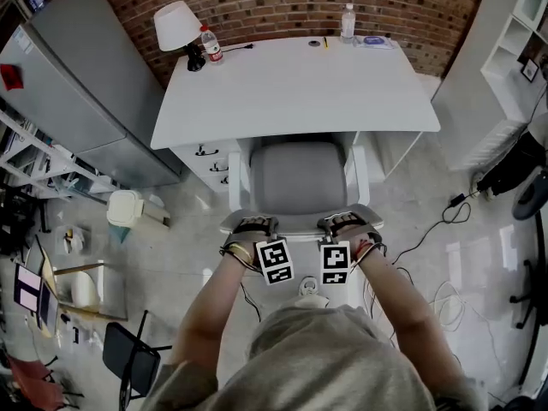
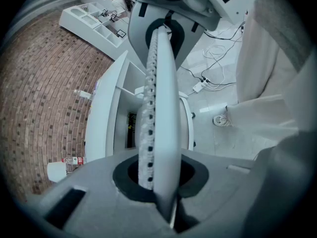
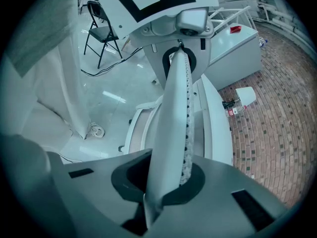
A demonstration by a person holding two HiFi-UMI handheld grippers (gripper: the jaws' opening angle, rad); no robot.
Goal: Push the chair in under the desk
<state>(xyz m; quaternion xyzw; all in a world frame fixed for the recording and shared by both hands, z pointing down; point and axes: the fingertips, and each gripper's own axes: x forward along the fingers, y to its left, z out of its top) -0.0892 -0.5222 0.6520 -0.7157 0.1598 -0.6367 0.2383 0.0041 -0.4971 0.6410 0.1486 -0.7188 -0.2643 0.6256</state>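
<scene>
Chair [image 1: 298, 178] is noted directly before the bench [image 1: 295, 88], its seat front at the bench's near edge. A drawer unit [image 1: 210, 163] sits under the bench, left of the chair. A lamp [image 1: 177, 26] and a bottle [image 1: 211, 45] stand just beside each other on the far left corner, and a second bottle [image 1: 348, 22] at the far edge, right of centre. The left gripper [image 1: 254, 227] and right gripper [image 1: 342, 223] are side by side on the backrest top, jaws closed on it. A bin [image 1: 127, 210] is on the floor, left of the chair.

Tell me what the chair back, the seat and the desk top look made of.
The chair back: smooth white shell, likely moulded plastic, faced on one side with pale perforated padding; rows of holes show. The seat: matte grey, probably fabric. The desk top: flat even white, likely painted or laminated board.
</scene>
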